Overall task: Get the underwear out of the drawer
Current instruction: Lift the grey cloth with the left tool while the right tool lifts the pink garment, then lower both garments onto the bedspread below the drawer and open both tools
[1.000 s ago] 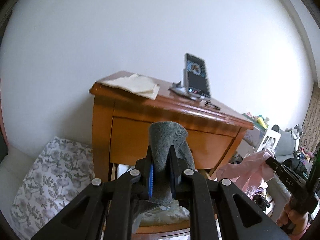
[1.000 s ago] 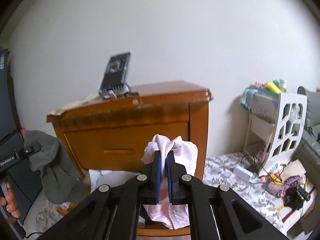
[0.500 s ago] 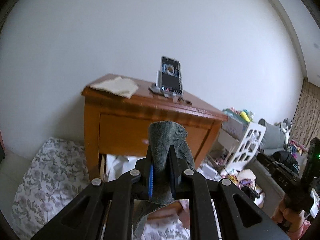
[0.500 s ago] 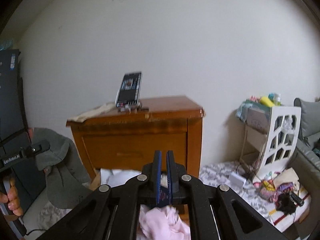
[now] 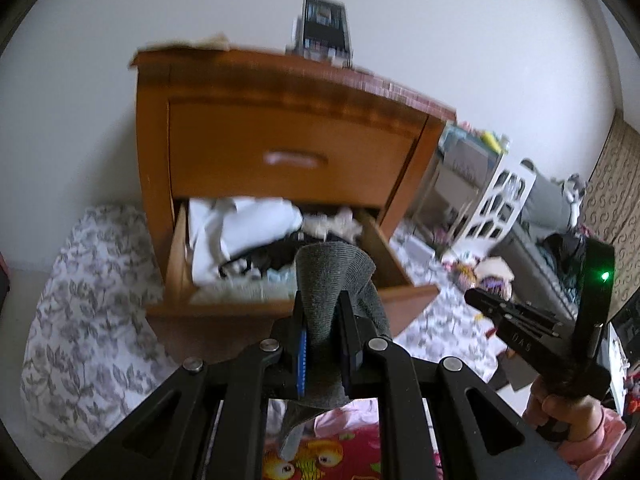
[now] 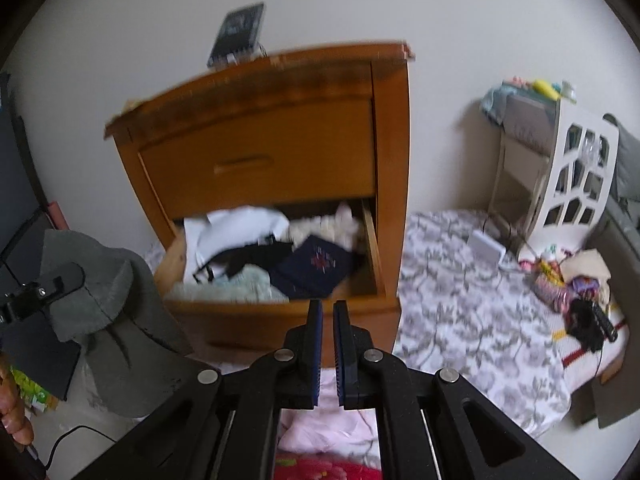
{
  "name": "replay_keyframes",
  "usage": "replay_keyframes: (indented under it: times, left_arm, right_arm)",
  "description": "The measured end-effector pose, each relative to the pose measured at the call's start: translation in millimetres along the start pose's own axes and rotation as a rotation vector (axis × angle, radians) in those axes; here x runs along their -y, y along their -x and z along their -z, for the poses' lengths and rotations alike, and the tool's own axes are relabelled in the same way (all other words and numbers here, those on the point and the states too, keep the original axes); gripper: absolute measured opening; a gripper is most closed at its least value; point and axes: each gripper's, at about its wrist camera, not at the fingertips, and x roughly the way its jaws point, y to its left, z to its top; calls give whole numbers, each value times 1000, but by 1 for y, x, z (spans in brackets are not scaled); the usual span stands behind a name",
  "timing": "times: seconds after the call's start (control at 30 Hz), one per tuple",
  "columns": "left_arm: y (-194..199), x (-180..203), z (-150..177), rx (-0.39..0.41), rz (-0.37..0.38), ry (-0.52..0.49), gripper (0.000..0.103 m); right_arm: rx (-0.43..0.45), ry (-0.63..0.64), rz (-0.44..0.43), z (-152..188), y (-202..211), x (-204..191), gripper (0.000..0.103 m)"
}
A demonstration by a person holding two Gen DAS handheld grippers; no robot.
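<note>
My left gripper (image 5: 322, 312) is shut on grey underwear (image 5: 328, 276), which loops over the fingertips and hangs below them. Beyond it, the nightstand's lower drawer (image 5: 224, 308) stands open, stuffed with white, black, navy and pale green clothes (image 6: 256, 248). My right gripper (image 6: 327, 314) is shut with nothing between its blue pads, in front of the drawer (image 6: 280, 312). A pink garment (image 6: 320, 420) lies beneath it. Each gripper shows in the other's view: the right gripper (image 5: 480, 300) in a hand at the right, the left gripper (image 6: 72, 276) with the grey underwear (image 6: 108, 320) at the left.
The upper drawer (image 5: 292, 156) is closed. A phone (image 5: 324, 28) stands on the nightstand top. Floral bedding (image 6: 460, 280) covers the floor on both sides. A white lattice shelf (image 6: 568, 176) and small clutter (image 6: 568, 280) sit to the right. Red patterned cloth (image 5: 320, 456) lies below.
Both grippers have dropped and tilted down, bringing the open drawer into view. The pink garment has left the right gripper's jaws and lies below. The left still grips the grey underwear.
</note>
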Motion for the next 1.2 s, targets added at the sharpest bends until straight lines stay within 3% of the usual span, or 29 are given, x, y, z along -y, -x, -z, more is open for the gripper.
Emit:
replay_keyframes:
  times: [0.23,0.53,0.9,0.97,1.03,1.07,1.2]
  left_arm:
    - [-44,-2,25,-144,-29,-1,13]
    - [-104,-18,61,-315,-73,70,13]
    - [-137,-27,83,-408,-99,114,14]
    - [-138,-28,85,-419,-105,120,17]
    - [-138,-28,84,-424,-107,120,39]
    - [-137,-28,83,-420,-108,120,44]
    - [-132,-27,79,-405,-112,119,53]
  right_arm:
    - [-80,9,2,12,-21,-3,6]
    - [-156,28,14,21,-39,-8,6]
    - [-194,48,9,28,-46,-15,6]
    - [-197,50,10,28,-46,-15,6]
    - [-200,51,11,28,-47,-15,6]
    - [-201,51,12,29,-47,-15,6]
    - [-206,52,14,29,-48,-15,6]
